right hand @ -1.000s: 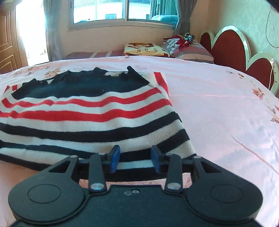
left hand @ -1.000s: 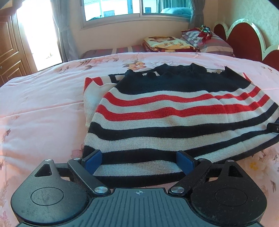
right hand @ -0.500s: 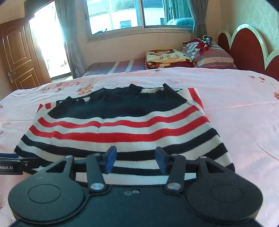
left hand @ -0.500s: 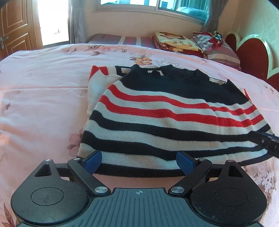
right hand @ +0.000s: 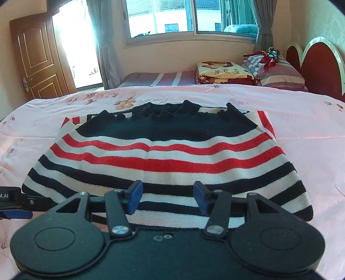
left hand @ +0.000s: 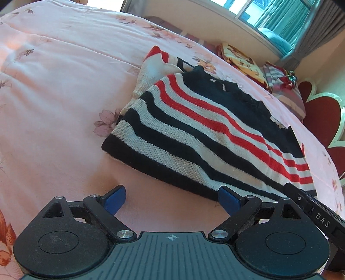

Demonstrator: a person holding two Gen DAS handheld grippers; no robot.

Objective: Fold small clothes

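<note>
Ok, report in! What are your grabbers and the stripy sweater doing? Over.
Left gripper open, empty. Right gripper open, over sweater hem. Sweater folded on bed. Nothing blocking.

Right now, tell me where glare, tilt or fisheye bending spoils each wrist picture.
Right wrist view: the doorway beside the wooden door is blown out white; the headboard bows at the rim. Left wrist view: the whole scene is tilted, the window glares in the corner, and the striped sweater stays sharp, as do both open claws.
</note>
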